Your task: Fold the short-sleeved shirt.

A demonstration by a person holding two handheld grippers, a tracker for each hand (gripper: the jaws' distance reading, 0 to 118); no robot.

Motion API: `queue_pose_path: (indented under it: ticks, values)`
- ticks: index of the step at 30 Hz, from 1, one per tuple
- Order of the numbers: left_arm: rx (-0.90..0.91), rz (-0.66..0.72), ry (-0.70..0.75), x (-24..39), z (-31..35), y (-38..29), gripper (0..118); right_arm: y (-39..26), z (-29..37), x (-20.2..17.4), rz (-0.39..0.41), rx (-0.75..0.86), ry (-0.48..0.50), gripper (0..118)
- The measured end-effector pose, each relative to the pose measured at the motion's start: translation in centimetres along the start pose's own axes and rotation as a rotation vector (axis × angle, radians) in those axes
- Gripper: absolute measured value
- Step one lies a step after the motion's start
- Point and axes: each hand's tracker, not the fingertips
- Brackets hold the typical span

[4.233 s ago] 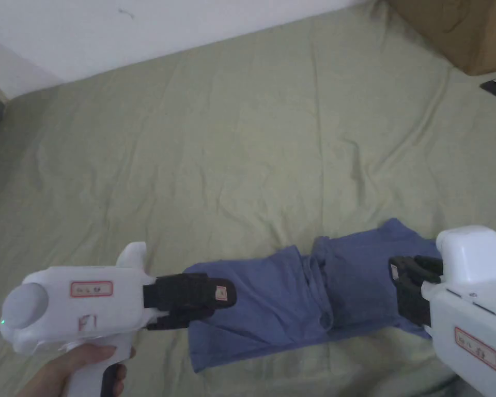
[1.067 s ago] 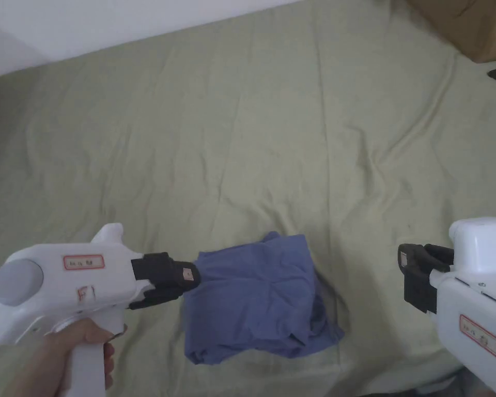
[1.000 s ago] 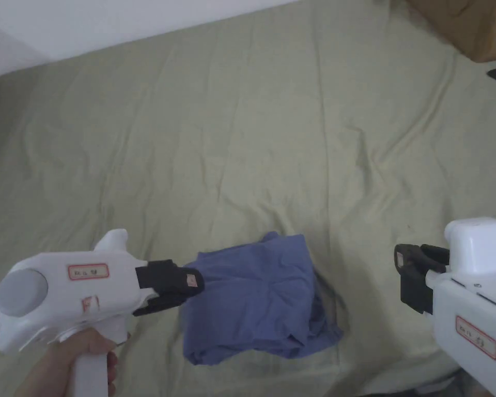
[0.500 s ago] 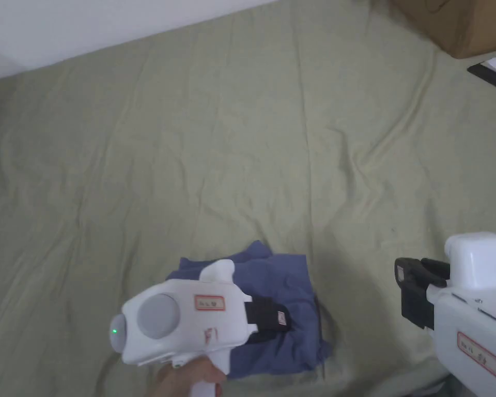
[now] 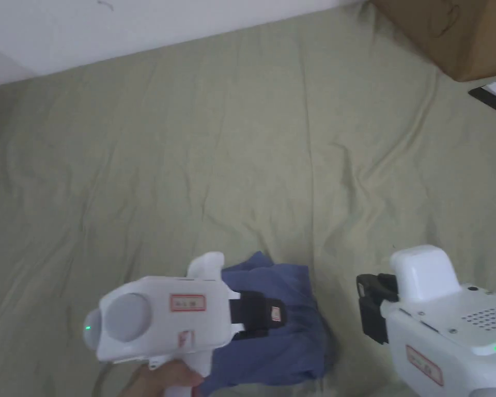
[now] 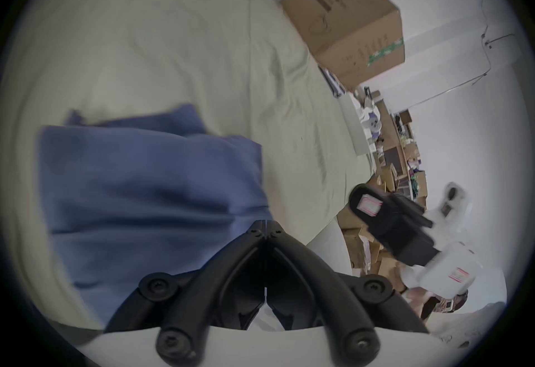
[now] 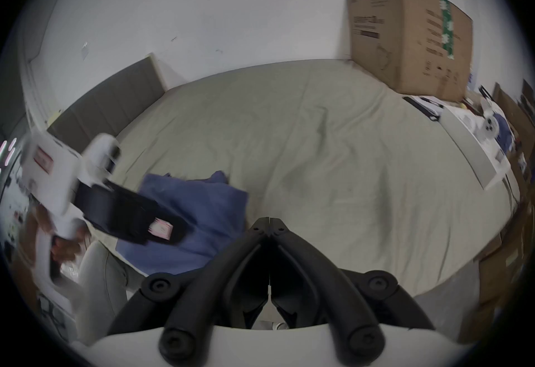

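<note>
The blue short-sleeved shirt (image 5: 293, 346) lies folded into a compact packet near the front edge of the olive bed sheet (image 5: 242, 155). My left gripper (image 5: 275, 314) hovers over the packet's middle, jaws shut with nothing between them; its own view shows the closed tips (image 6: 265, 224) at the edge of the shirt (image 6: 144, 185). My right gripper (image 5: 365, 310) hangs to the right of the shirt, apart from it, and is shut and empty (image 7: 269, 221). The right gripper view shows the shirt (image 7: 214, 199) with the left gripper (image 7: 170, 230) above it.
A cardboard box (image 5: 448, 36) stands on the bed's far right corner, with a dark flat object (image 5: 495, 95) beside it. White wall runs behind the bed. A hand (image 5: 159, 380) holds the left gripper. Cluttered shelves (image 6: 399, 164) lie beyond the bed's right side.
The long shirt strip has become a compact packet. Over the last second the left gripper moved right, from the packet's left edge to above it; the right gripper came closer to it.
</note>
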Motion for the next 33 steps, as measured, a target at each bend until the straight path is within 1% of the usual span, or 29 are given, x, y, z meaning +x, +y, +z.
queue_pose_path:
  ticks: [1, 2, 3, 4, 6, 7, 8, 9, 10, 11, 12, 13, 15, 19, 22, 25, 28, 29, 30, 31, 32, 33]
  values:
    - [0.024, 0.008, -0.003, -0.7, 2.0, -0.1, 0, 0.1, -0.6, -1.0, 0.035, -0.005, 0.019, 0]
    - [0.045, 0.013, -0.008, -1.7, 3.8, -0.4, 3, 0.0, -1.2, -2.1, 0.069, -0.01, 0.042, 0]
    - [0.072, 0.027, -0.005, -2.7, 5.4, -0.6, 20, 0.0, -1.8, -3.1, 0.093, -0.016, 0.064, 0]
    - [0.102, 0.048, -0.004, -3.9, 7.0, -0.9, 46, -0.1, -2.6, -4.3, 0.116, -0.026, 0.09, 0]
    - [0.134, 0.083, 0.0, -6.3, 9.0, -1.7, 112, -0.5, -4.3, -6.1, 0.131, -0.054, 0.119, 0]
    - [0.15, 0.108, 0.012, -7.5, 9.7, -2.2, 118, -0.8, -5.2, -6.9, 0.124, -0.066, 0.131, 0]
    - [0.195, 0.133, -0.005, -9.1, 10.8, -2.6, 117, -1.1, -6.2, -7.4, 0.117, -0.078, 0.139, 0]
    - [0.199, 0.151, -0.015, -10.4, 11.2, -2.8, 117, -1.6, -7.2, -7.6, 0.117, -0.081, 0.126, 0]
    - [0.216, 0.188, -0.064, -11.8, 11.2, -3.2, 117, -2.1, -8.2, -7.9, 0.123, -0.119, 0.079, 0]
    - [0.211, 0.227, -0.103, -13.0, 10.9, -3.3, 117, -2.5, -9.1, -8.1, 0.129, -0.144, 0.049, 0]
    - [0.196, 0.267, -0.123, -13.2, 10.1, -3.5, 117, -2.9, -9.7, -8.1, 0.135, -0.131, 0.058, 0]
    - [0.173, 0.302, -0.153, -14.1, 9.3, -3.5, 117, -3.0, -10.0, -8.1, 0.139, -0.138, 0.046, 0]
    - [0.125, 0.322, -0.214, -15.6, 7.4, -3.1, 117, -2.6, -9.9, -8.1, 0.135, -0.126, 0.042, 0]
    - [0.06, 0.291, -0.308, -17.0, 2.5, -1.2, 118, -2.4, -10.2, -8.2, 0.149, -0.135, 0.028, 0]
    - [0.079, 0.268, -0.399, -15.8, 1.0, 0.6, 118, -2.4, -10.2, -8.1, 0.135, -0.14, 0.027, 0]
    - [-0.001, 0.218, -0.338, -15.3, -0.7, 2.2, 118, -2.1, -10.2, -8.1, 0.113, -0.15, 0.03, 0]
    - [-0.025, 0.142, -0.345, -14.3, -1.4, 2.1, 116, -2.0, -10.1, -8.1, 0.1, -0.149, 0.03, 0]
    - [-0.032, 0.127, -0.339, -14.1, -1.3, 2.0, 111, -2.0, -9.9, -8.1, 0.098, -0.15, 0.029, 0]
    - [-0.038, 0.114, -0.297, -14.1, -1.0, 1.9, 84, -1.8, -9.7, -8.2, 0.095, -0.15, 0.025, 0]
    - [-0.036, 0.124, -0.159, -14.3, -0.7, 2.0, 41, -1.6, -9.5, -8.3, 0.091, -0.15, 0.018, 0]
    - [-0.064, 0.18, -0.157, -15.5, -1.1, 1.9, 25, -1.2, -9.0, -8.3, 0.077, -0.137, 0.02, 0]
    - [-0.079, 0.258, -0.233, -16.6, -1.0, 1.8, 25, -0.6, -8.4, -8.5, 0.052, -0.093, 0.024, 0]
